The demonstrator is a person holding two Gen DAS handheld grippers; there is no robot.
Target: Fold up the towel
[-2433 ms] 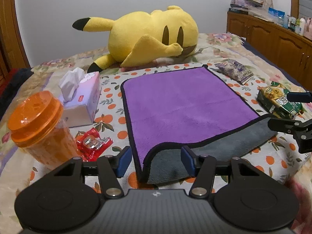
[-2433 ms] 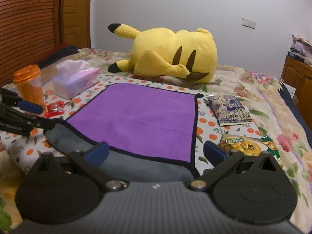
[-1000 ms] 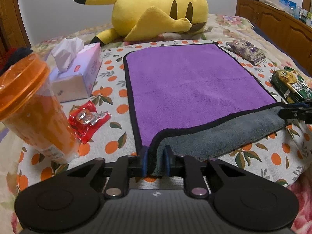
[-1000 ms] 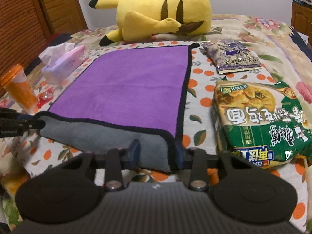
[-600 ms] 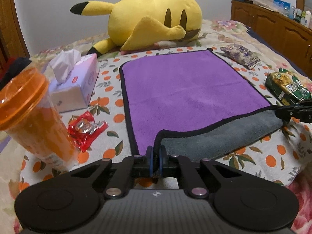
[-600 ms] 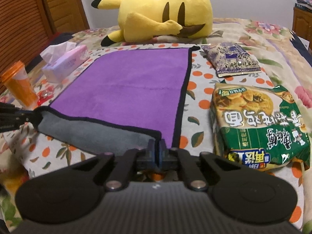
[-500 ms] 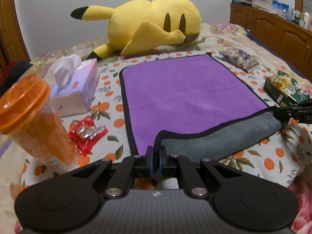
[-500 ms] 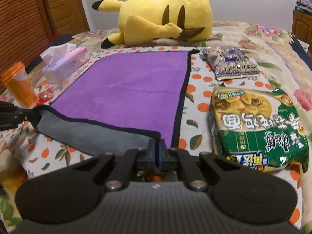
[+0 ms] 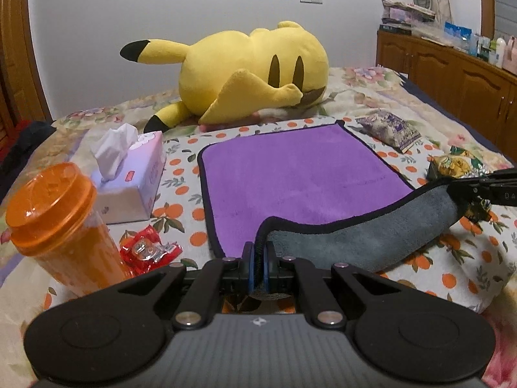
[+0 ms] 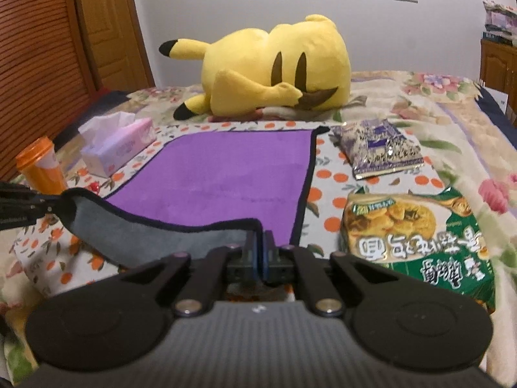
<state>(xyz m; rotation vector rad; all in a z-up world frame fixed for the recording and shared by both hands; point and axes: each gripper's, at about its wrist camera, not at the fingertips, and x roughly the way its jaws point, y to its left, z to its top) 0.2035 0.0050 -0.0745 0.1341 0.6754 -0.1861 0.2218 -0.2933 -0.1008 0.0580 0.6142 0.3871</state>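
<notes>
A purple towel [image 9: 290, 168] with black trim and a grey underside lies on the bed; it also shows in the right wrist view [image 10: 219, 168]. Its near edge is lifted, so the grey side [image 9: 365, 239] faces me. My left gripper [image 9: 258, 260] is shut on the towel's near left corner. My right gripper [image 10: 258, 252] is shut on the near right corner. The right gripper shows at the right edge of the left wrist view [image 9: 478, 190]. The left gripper shows at the left edge of the right wrist view [image 10: 22, 207].
A yellow plush toy [image 9: 245, 71] lies beyond the towel. Left of the towel are a tissue box [image 9: 129, 181], an orange cup [image 9: 58, 223] and a red wrapper [image 9: 145, 252]. Right of it are a purple snack bag [image 10: 378, 148] and a green noodle pack [image 10: 416, 232].
Both grippers closed on the towel's near corners and have raised them off the bed. The near edge now hangs between them with the grey side showing.
</notes>
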